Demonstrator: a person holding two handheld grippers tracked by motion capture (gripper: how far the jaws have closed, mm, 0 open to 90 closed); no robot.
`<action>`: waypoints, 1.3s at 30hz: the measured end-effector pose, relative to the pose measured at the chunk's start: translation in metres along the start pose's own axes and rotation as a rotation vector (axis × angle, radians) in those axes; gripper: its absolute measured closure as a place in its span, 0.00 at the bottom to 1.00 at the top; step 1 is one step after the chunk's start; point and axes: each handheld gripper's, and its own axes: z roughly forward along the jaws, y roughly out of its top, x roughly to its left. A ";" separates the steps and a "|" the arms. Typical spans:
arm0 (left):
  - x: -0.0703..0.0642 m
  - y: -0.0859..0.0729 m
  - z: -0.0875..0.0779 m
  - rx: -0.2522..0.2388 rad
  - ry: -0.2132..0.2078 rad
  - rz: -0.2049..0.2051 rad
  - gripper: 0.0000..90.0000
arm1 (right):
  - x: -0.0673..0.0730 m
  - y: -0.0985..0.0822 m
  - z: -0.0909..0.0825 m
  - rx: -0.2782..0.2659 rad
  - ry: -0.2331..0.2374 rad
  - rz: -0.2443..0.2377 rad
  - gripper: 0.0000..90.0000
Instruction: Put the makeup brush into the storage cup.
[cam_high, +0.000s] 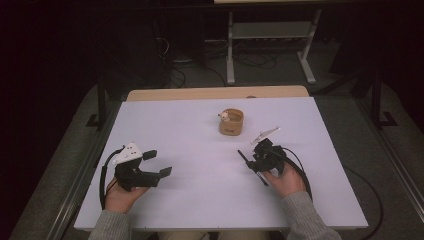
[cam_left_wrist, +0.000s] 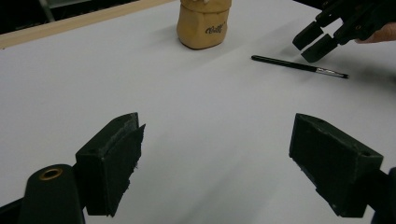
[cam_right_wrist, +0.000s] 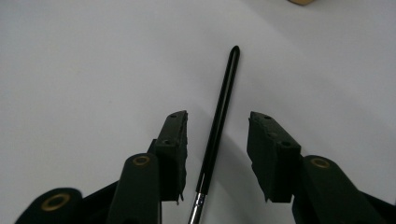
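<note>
1. High view: I see my left gripper resting near the left edge of the white table, jaws spread wide with nothing between them. My right gripper sits over a thin black brush, which is hard to make out here. A tan cup stands beyond, near the table's middle.
2. Left gripper view: my two pads stand far apart over bare table. The brush lies flat ahead, right of the cup, just under the right gripper.
3. Right gripper view: the brush lies between the half-closed jaws; the left pad looks just beside it, perhaps touching, the right one apart.
</note>
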 end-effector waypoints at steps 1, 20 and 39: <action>0.000 0.000 0.000 0.001 0.000 0.000 0.18 | 0.000 -0.001 0.001 0.010 0.005 0.004 0.67; 0.000 -0.001 0.001 0.002 -0.006 0.003 0.18 | 0.004 -0.005 0.012 0.086 -0.012 -0.012 0.77; -0.005 0.001 0.006 0.030 -0.015 0.023 0.18 | 0.009 -0.009 0.014 0.062 -0.006 -0.028 0.92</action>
